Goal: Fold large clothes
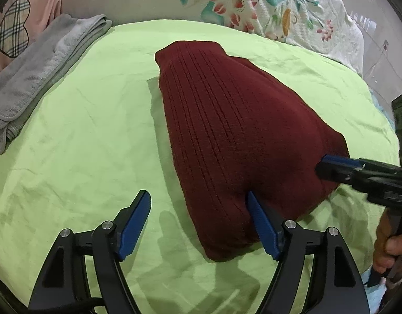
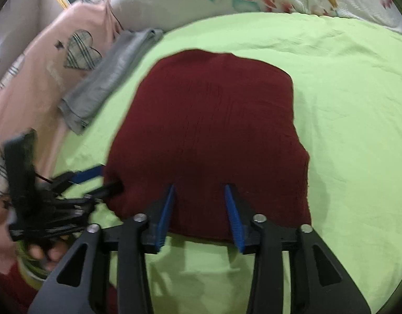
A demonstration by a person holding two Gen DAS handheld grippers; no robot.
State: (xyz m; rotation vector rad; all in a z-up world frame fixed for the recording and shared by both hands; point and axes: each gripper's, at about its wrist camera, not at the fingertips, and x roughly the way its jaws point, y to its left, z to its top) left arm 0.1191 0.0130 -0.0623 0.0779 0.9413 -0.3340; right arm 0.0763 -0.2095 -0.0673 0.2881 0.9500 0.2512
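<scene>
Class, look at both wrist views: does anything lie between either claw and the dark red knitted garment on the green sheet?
Nothing visible does. The left claw stands open at the near edge of the dark red garment, and the right claw is open over that same edge. The folded grey towel lies apart, off to the side on the green sheet.

Bed under my cameras, lime-green sheet [image 1: 83, 136], lightly creased. Lying on it: folded maroon ribbed knit [image 1: 227, 130] mid-bed; folded grey towel [image 1: 36, 83] at left edge; floral quilt [image 1: 253, 2] bunched along the far side.
</scene>
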